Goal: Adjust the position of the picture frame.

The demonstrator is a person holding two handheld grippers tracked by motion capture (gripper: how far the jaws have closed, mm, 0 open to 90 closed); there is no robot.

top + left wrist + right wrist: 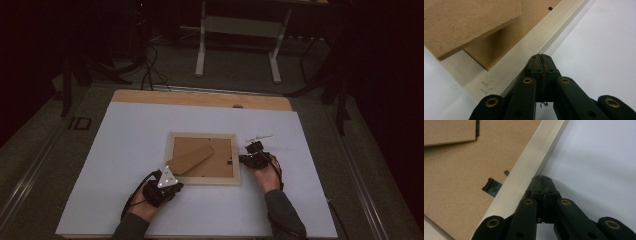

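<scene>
The room behind the table [125, 150] is dark. The frame [202, 158] lies face down at the middle. Left gripper [541, 58] and right gripper [541, 179], jaws pressed together, empty, touch its outer edges.

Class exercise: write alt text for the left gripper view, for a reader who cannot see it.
The left gripper, jaws shut, has its tip at the outer edge of a pale wooden picture frame lying face down on a white table. A brown stand flap overlaps the frame's brown backing board.
</scene>
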